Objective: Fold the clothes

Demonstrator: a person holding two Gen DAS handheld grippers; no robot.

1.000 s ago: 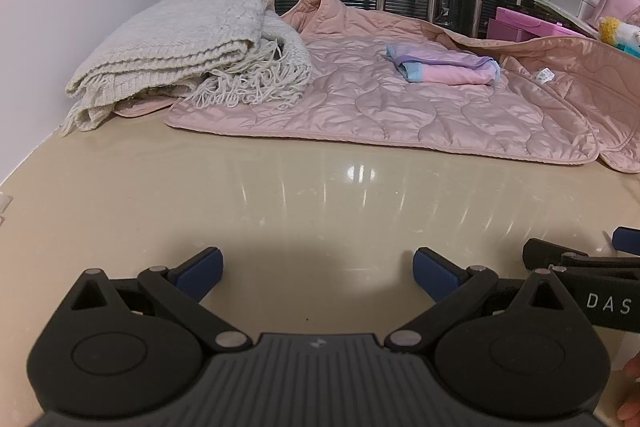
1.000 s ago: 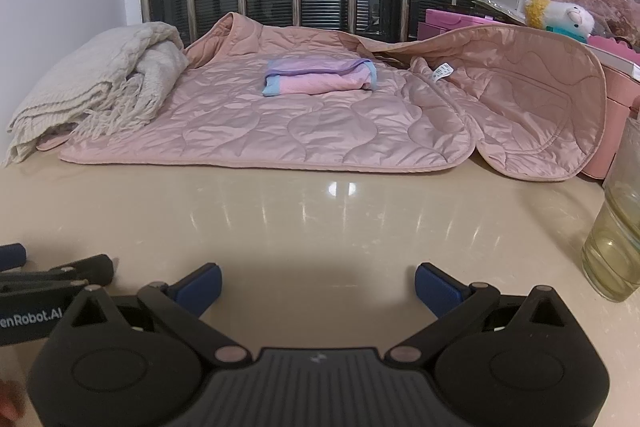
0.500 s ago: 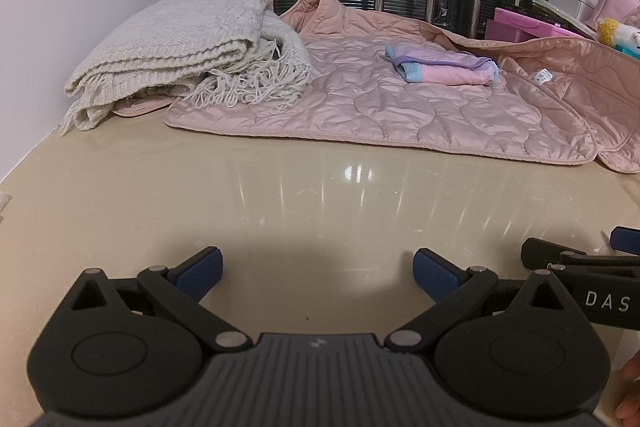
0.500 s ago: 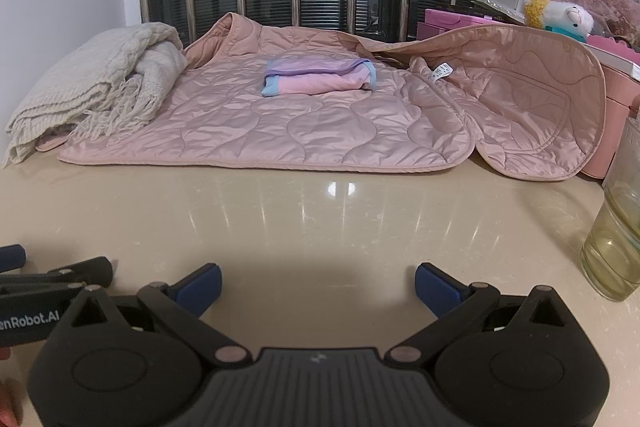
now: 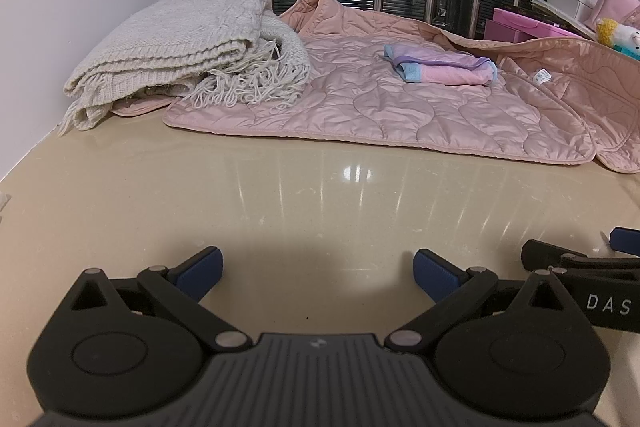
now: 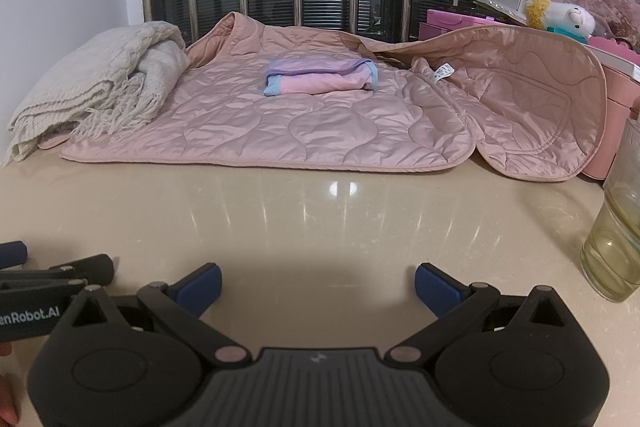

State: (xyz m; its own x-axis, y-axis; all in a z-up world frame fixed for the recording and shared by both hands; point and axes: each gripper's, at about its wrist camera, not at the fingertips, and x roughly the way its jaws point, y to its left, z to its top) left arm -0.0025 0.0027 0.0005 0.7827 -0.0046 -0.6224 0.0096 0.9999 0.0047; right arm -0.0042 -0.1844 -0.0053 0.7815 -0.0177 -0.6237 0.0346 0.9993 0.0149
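Almost nothing has moved since the earlier frames; both grippers only crept slightly toward the clothes. At the far left corner of the glossy beige desk (image 5: 280,195) lies a folded cream knitted blanket with fringe (image 5: 188,43), resting partly on the pink quilted jacket (image 6: 280,123). This jacket is spread flat along the far edge, its long axis running left to right, collar toward the window bars and hem toward the grippers. One front panel at the right is turned up against the pink boxes. On its middle sits a small folded pink-and-blue cloth (image 6: 320,77). At the right edge stands a clear glass of yellowish liquid (image 6: 614,247).

The left gripper (image 5: 318,267) hangs released over bare desk, well short of the hem, and the right gripper (image 6: 318,281) is released too, holding nothing.

I judge the step in hand is the approach. To do it well, the small cloth probably should come off first. Each gripper should then take one hem corner, keeping clear of the glass.
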